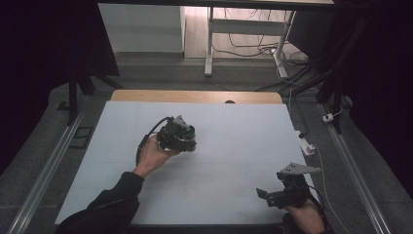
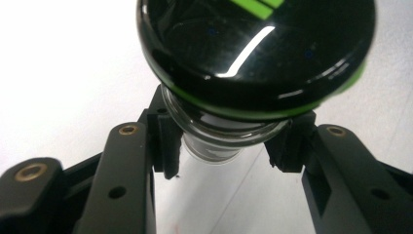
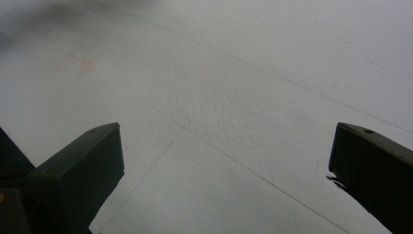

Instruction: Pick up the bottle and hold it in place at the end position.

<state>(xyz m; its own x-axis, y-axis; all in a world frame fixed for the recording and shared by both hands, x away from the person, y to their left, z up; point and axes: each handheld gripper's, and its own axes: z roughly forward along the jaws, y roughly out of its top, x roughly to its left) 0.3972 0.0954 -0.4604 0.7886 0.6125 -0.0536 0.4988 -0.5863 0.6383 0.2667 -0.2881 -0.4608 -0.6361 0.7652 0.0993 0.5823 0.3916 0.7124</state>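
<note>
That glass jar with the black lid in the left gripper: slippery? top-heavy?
Probably slippery: the jar looks like smooth glass, pinched by the left gripper at the narrow part under the lid. The wide glossy lid may make it tip. Likely fragile.

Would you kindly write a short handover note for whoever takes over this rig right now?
Left gripper: shut on the clear glass jar with a glossy black, green-striped lid, pads on the glass just below the lid, near the middle of the white table.
Right gripper: open, holding nothing, over bare table at the near right edge.
Done: jar grasped.
Left: where the jar goes is not shown; the lid is still on.
</note>
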